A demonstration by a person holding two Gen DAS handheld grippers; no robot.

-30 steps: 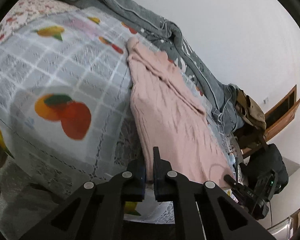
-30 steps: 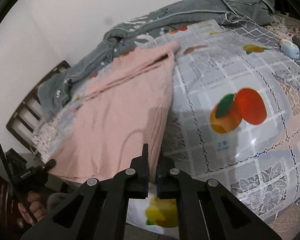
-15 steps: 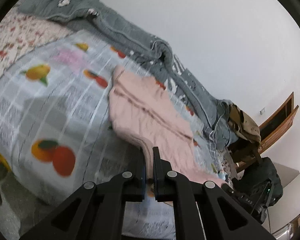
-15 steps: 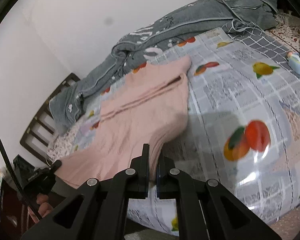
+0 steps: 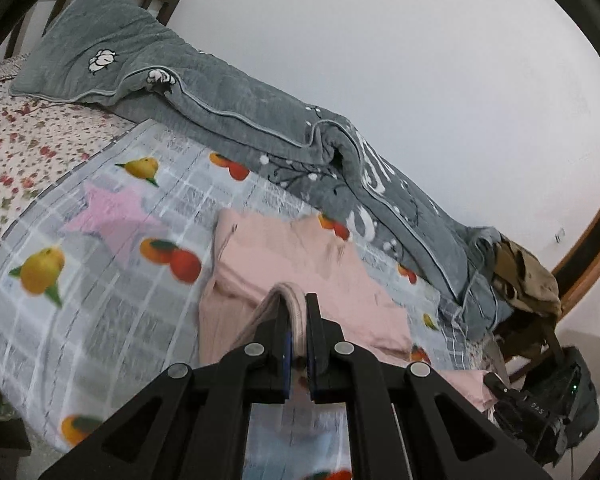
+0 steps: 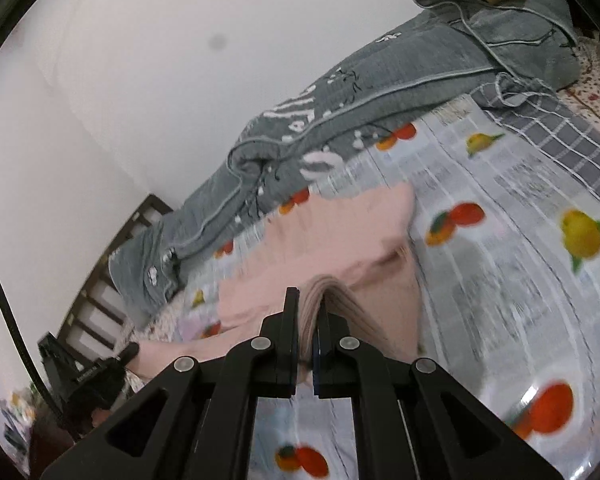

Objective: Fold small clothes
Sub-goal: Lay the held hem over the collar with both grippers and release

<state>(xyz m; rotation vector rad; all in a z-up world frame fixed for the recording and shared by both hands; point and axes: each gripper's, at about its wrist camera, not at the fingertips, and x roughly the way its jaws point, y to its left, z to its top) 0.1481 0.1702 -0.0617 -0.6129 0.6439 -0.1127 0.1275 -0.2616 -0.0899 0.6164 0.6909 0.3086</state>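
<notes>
A pink knit garment (image 5: pixel 300 264) lies on the fruit-print sheet (image 5: pixel 100 280) of a bed. Its near edge is lifted and folds over toward the far part. My left gripper (image 5: pixel 298 308) is shut on the garment's hem at one near corner, held above the bed. My right gripper (image 6: pixel 309 304) is shut on the other near corner of the pink garment (image 6: pixel 340 240), where the layered hem bunches between the fingers. The other gripper shows at the edge of each view, low right in the left wrist view (image 5: pixel 528 404) and low left in the right wrist view (image 6: pixel 88 376).
A grey quilt (image 5: pixel 220 96) is bunched along the white wall behind the garment, also in the right wrist view (image 6: pixel 340 112). A pink star print (image 5: pixel 112 216) lies on the sheet at left. A brown garment (image 5: pixel 524 276) hangs on a wooden chair at right. A dark headboard (image 6: pixel 112 288) stands left.
Both grippers have lifted the garment's near edge up off the bed's side and carried it forward over the far part. The garment now looks half as long.
</notes>
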